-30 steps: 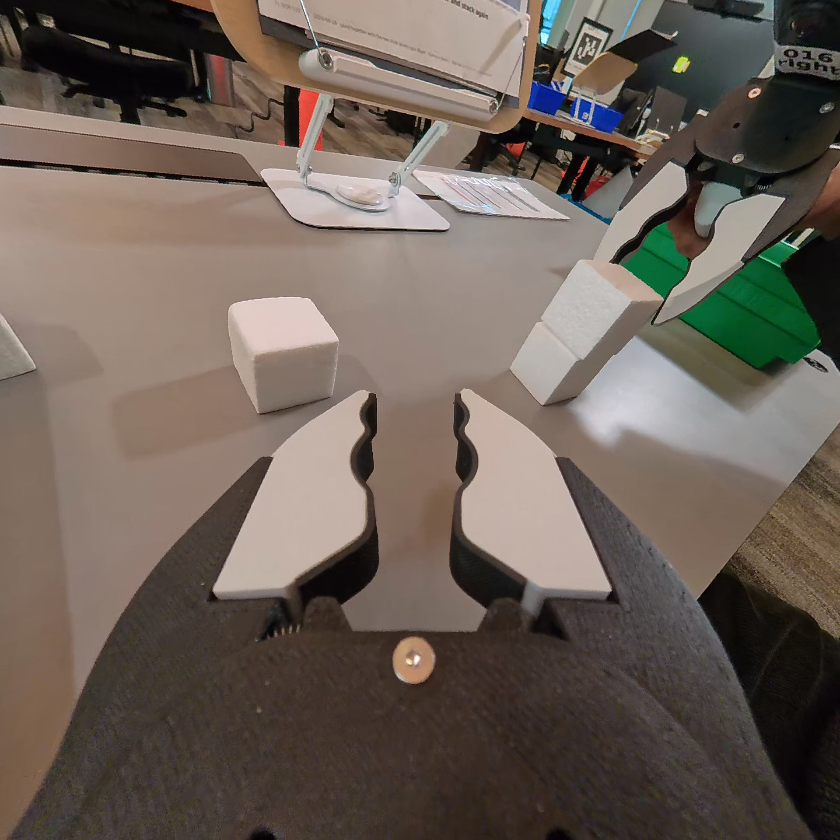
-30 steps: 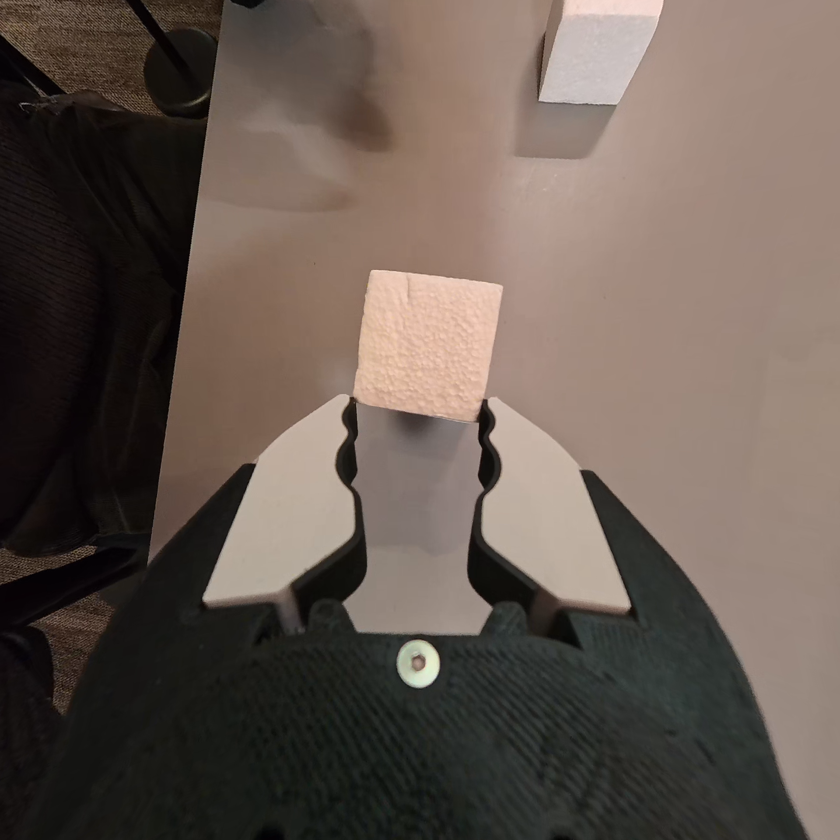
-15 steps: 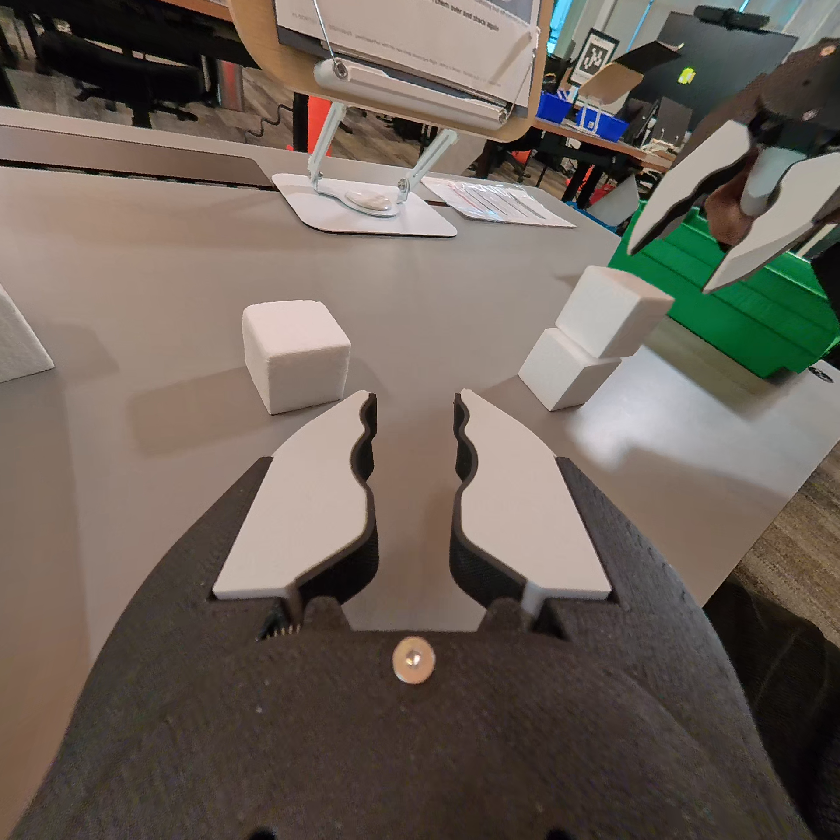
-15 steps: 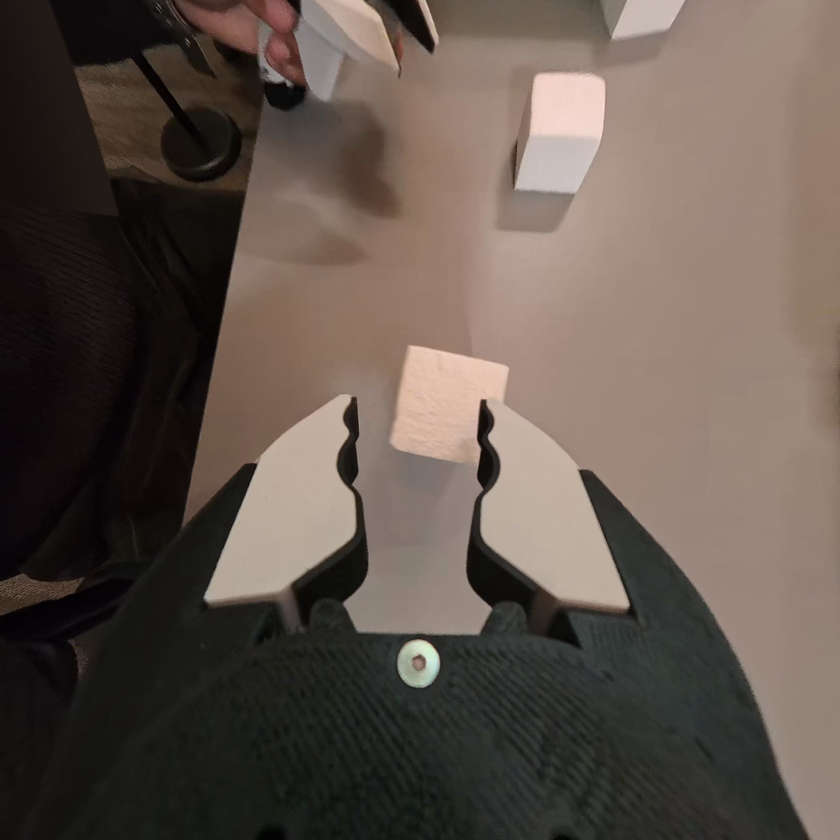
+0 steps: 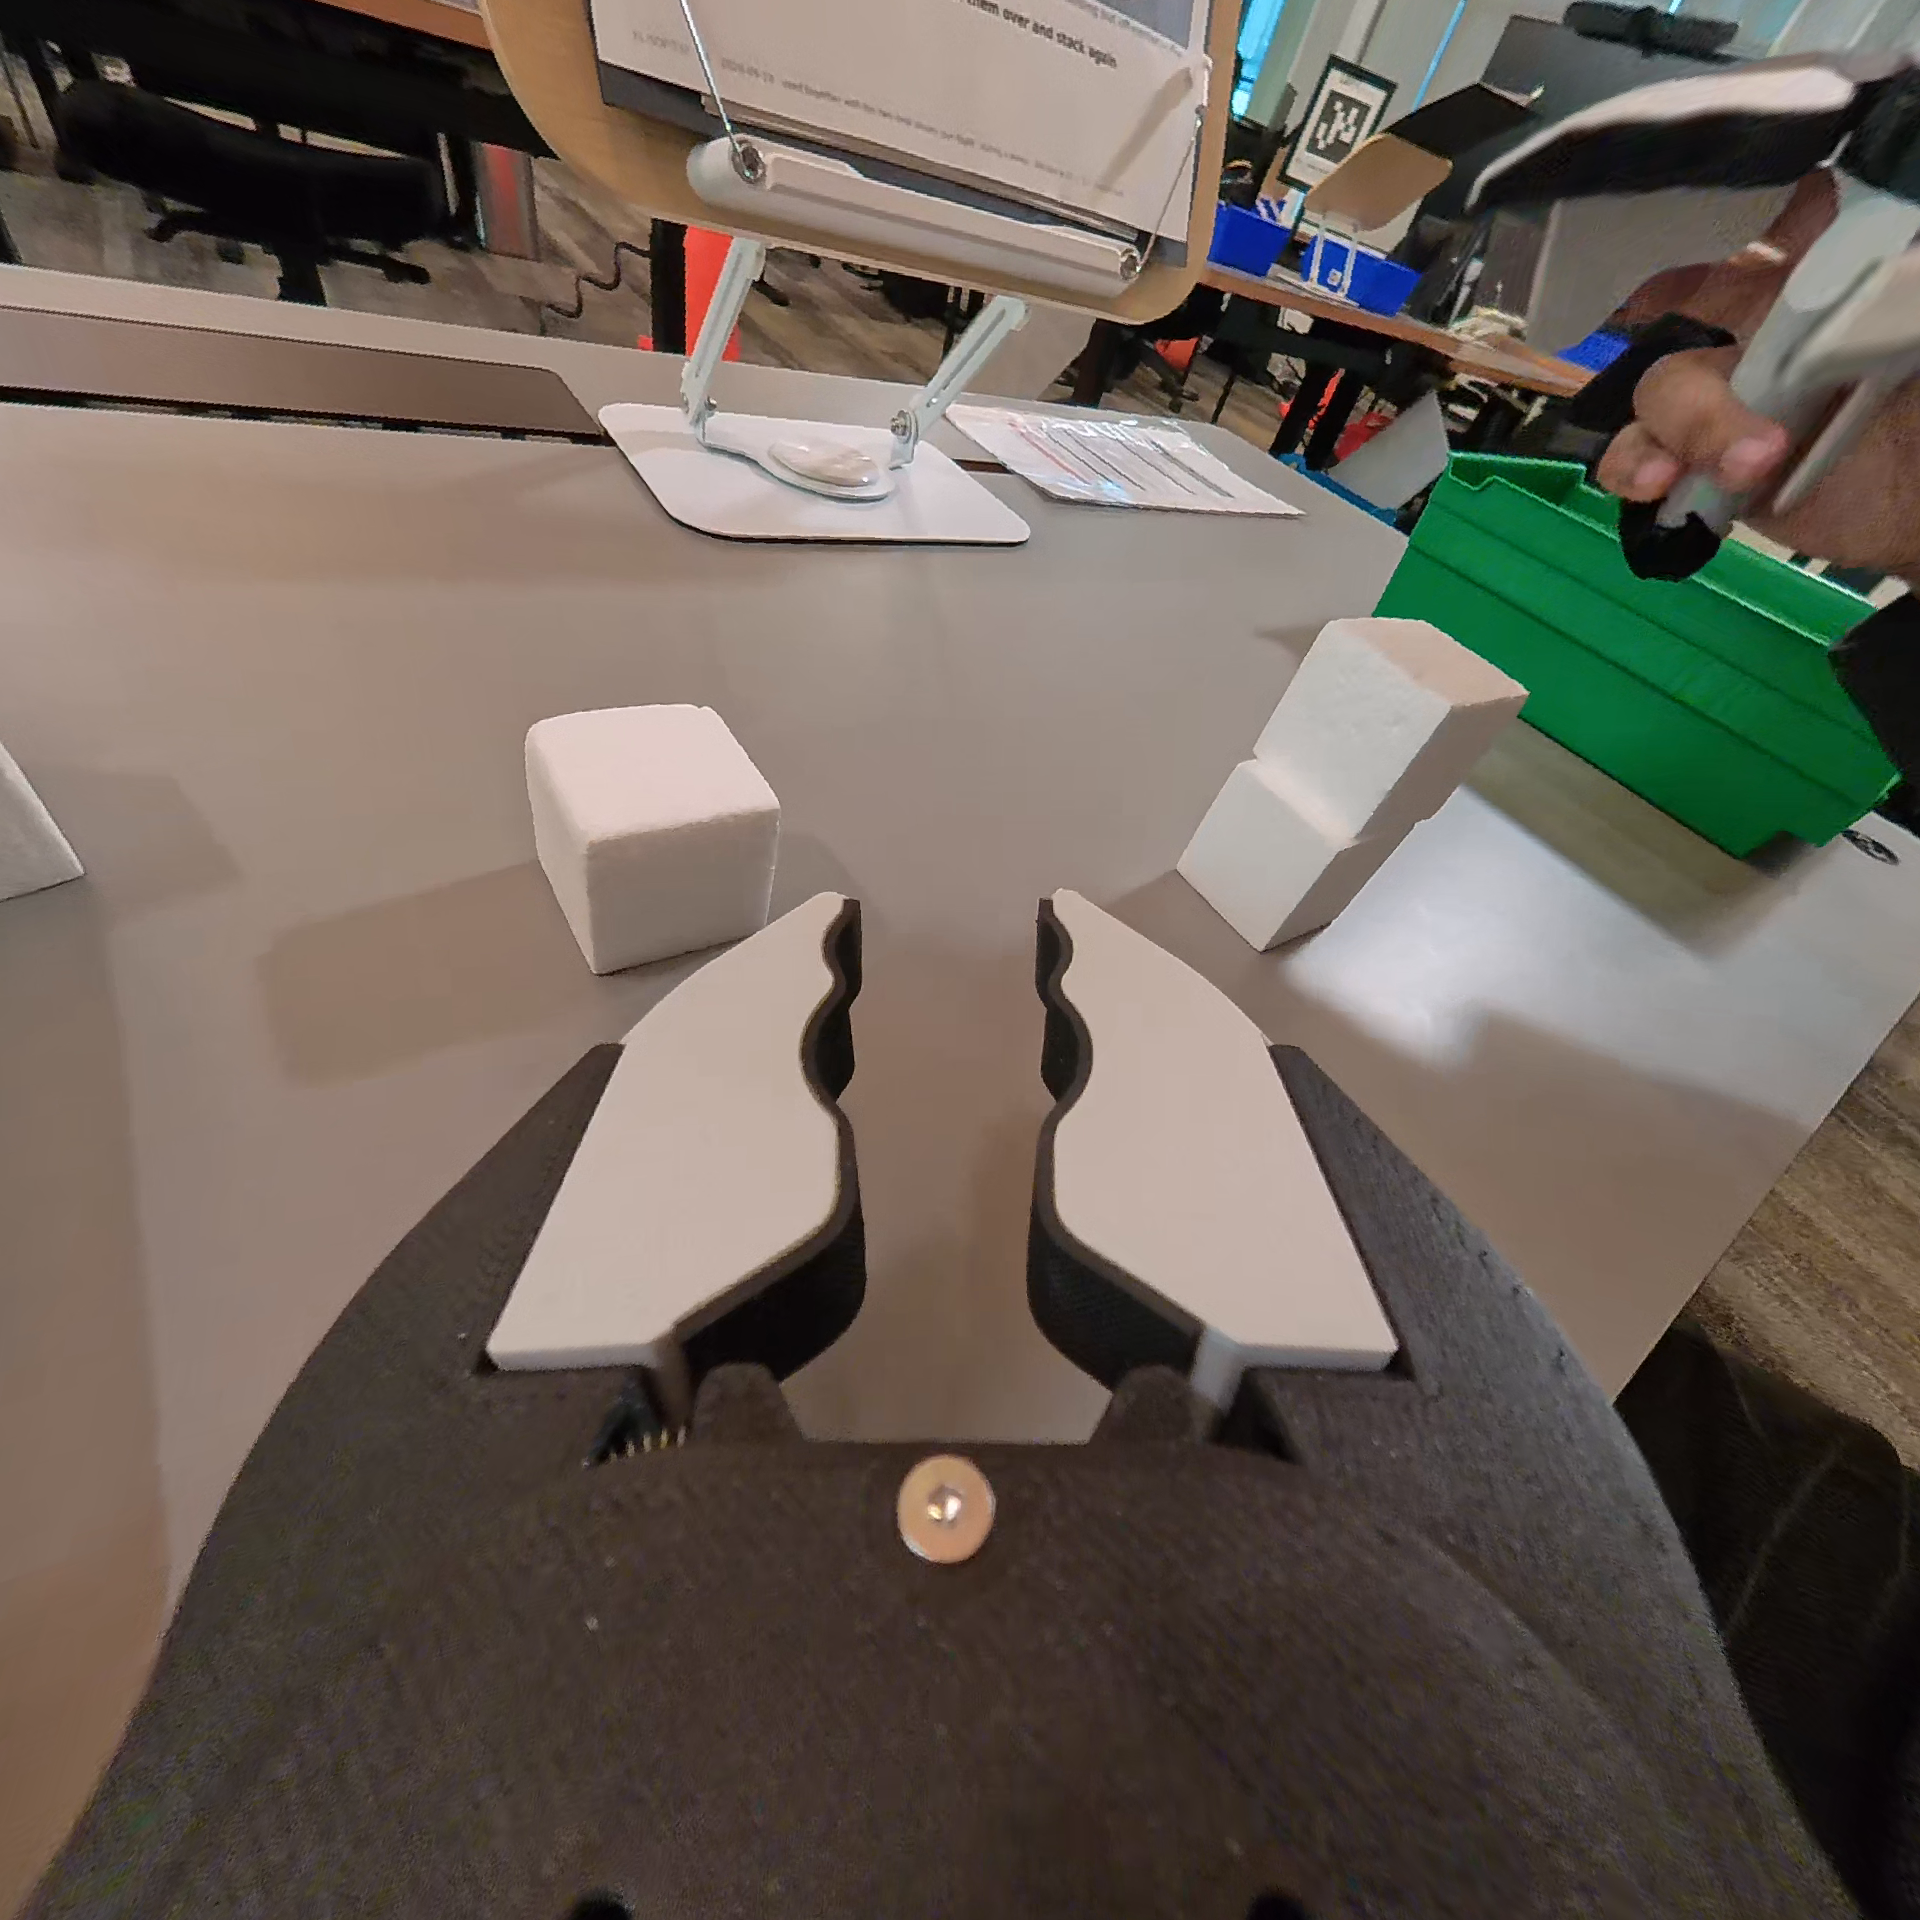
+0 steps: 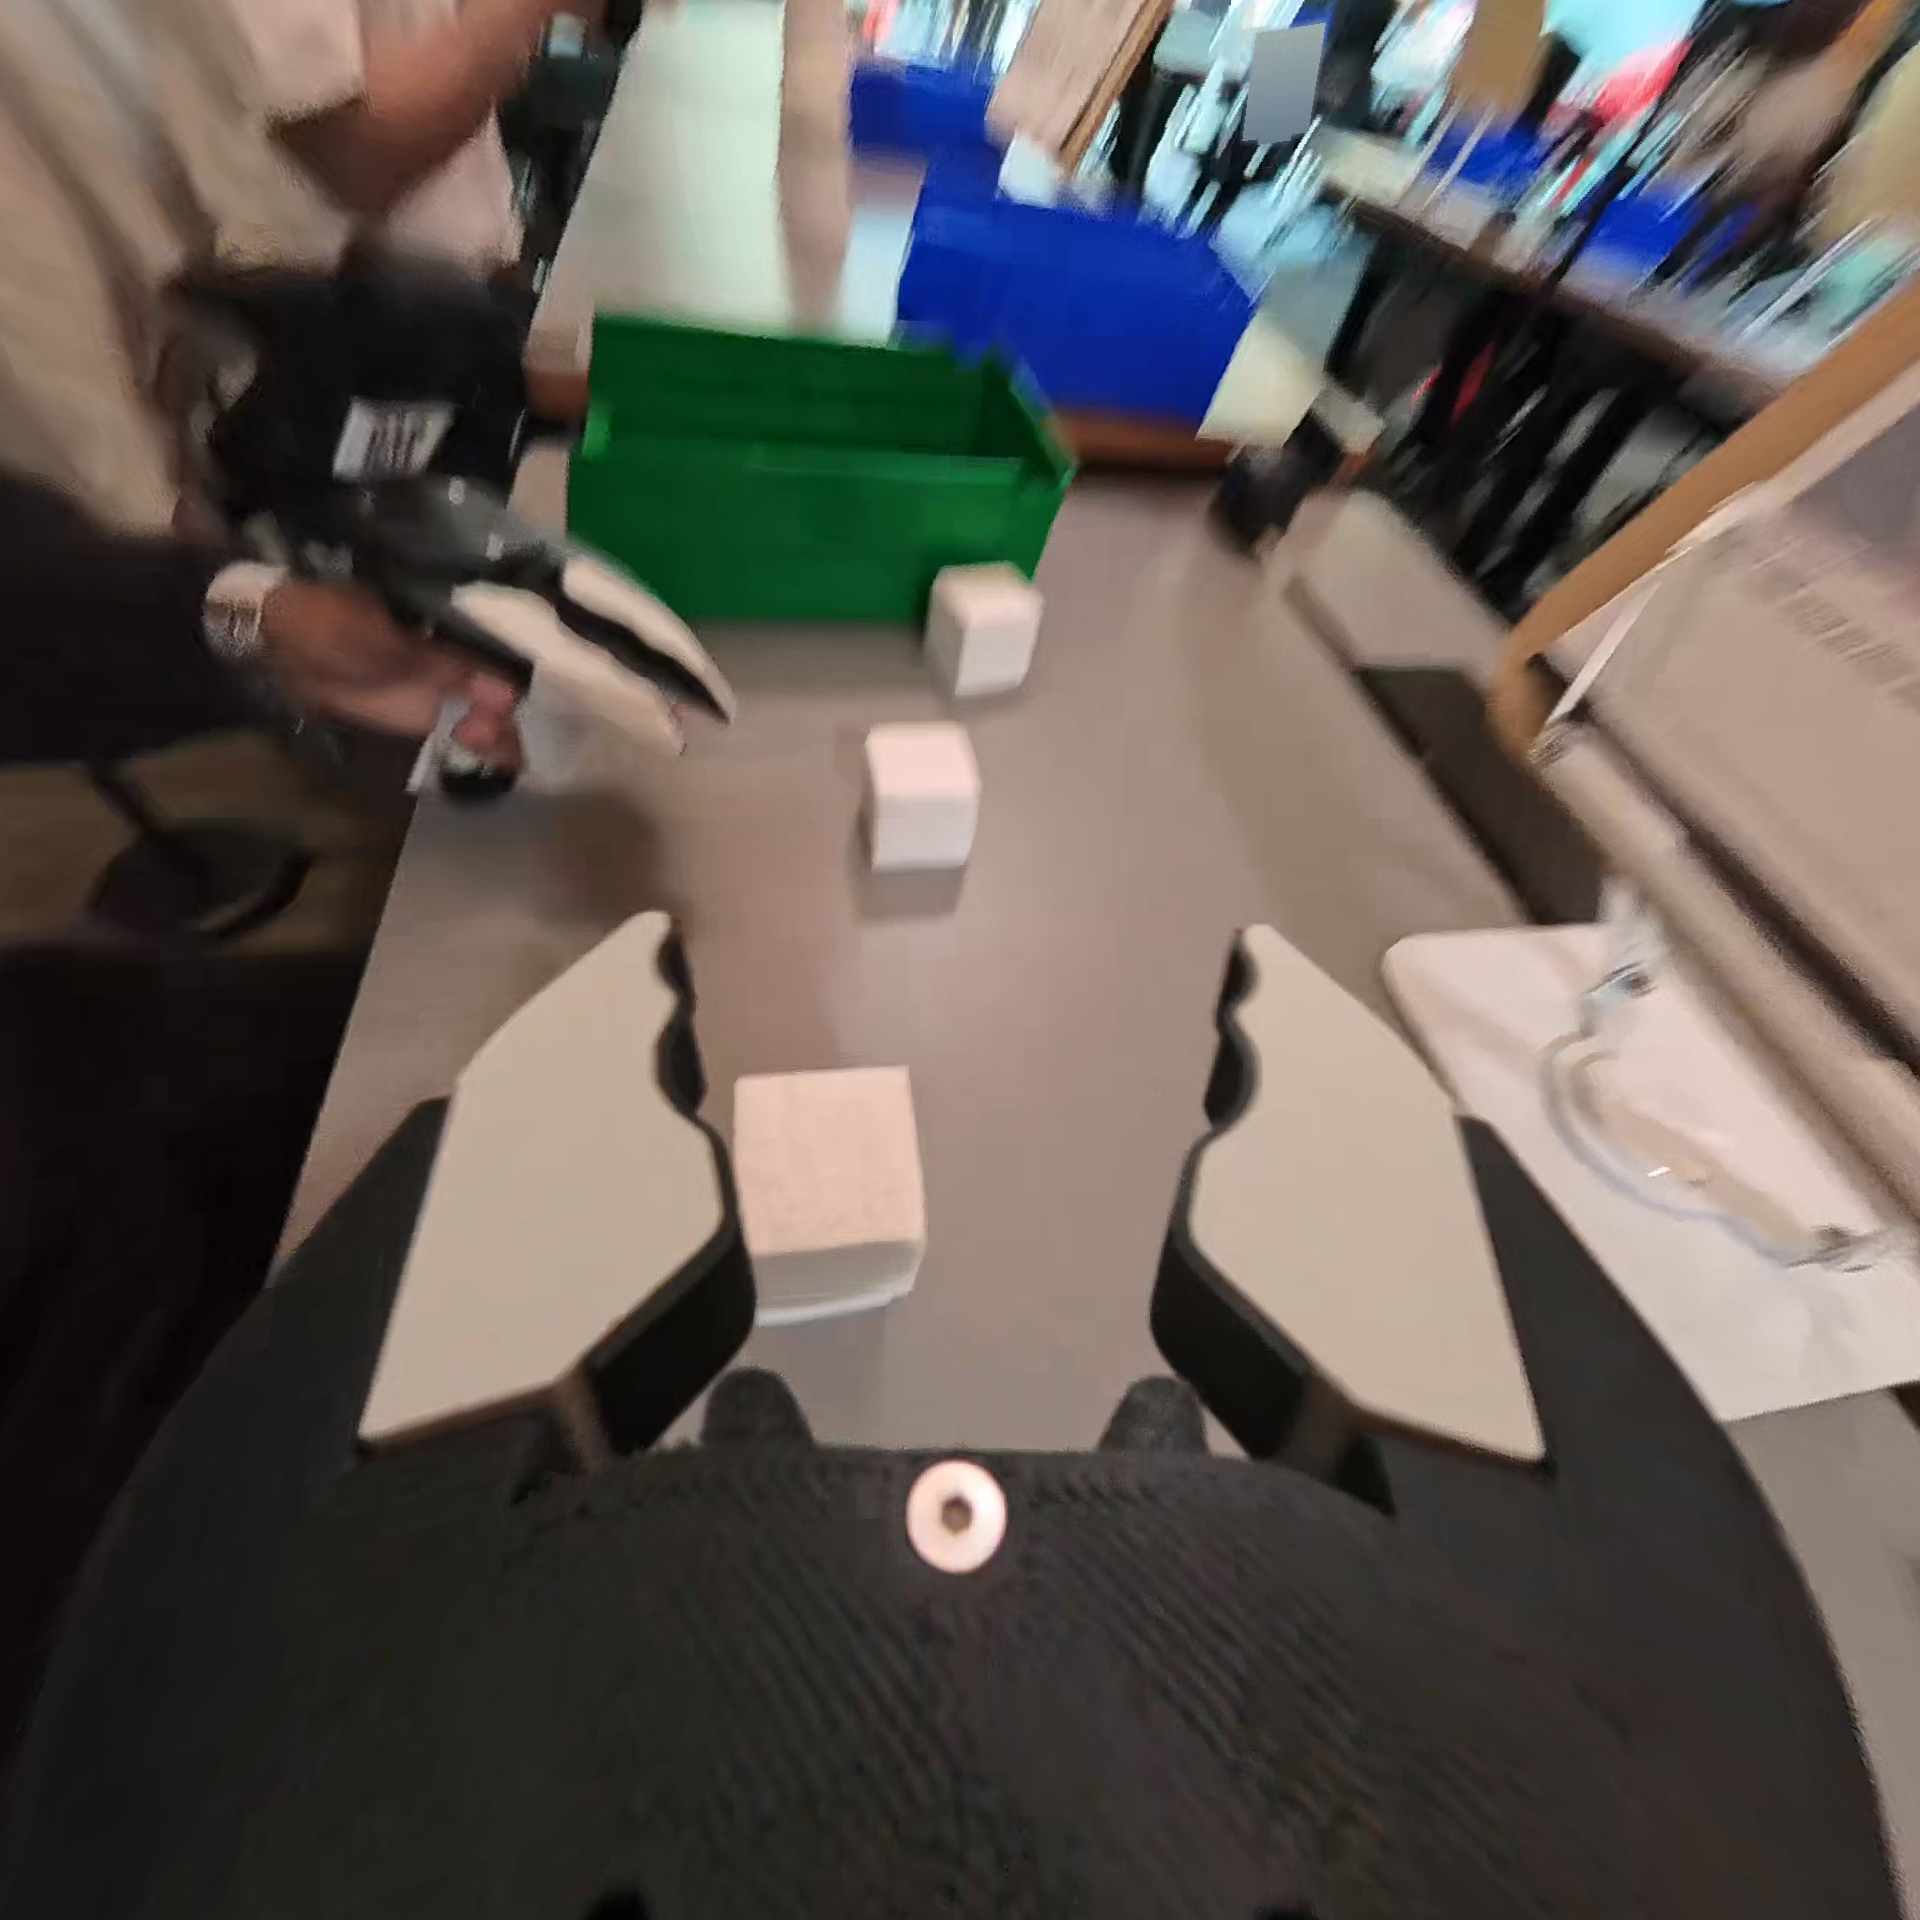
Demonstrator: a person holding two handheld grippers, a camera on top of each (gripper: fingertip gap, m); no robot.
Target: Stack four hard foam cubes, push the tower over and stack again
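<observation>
In the left wrist view the left tongs [image 5: 948, 914] are hovering low over the grey desk [image 5: 312, 644], fingers a little apart and gripping nothing; a white foam cube [image 5: 652, 831] is sitting just beyond the left fingertip, apart from it. Off to the right two more cubes are making a stack [image 5: 1340, 790], the upper one sitting skewed and overhanging the lower, near the desk edge and a green bin [image 5: 1621, 675]. That skew looks like the weak point: I judge that a knock or a bump to the desk could tip the top cube off, and foam this light would likely roll. Behind, a stand [image 5: 831, 478] is holding up a board with papers. In the right wrist view, blurred by motion, the right tongs [image 6: 951, 940] are standing wide apart and empty, above the stack [image 6: 826, 1184], which is showing between the fingers without touching them. Sweeping low with fingers this wide could clip it, I think. Farther along, the single cube [image 6: 920, 795] and another cube [image 6: 982, 627] by the bin [image 6: 790, 499] are resting, with the left tongs [image 6: 665, 675] hanging near the desk edge. The cubes are looking rough-grained, soft-cornered and unmarked.
</observation>
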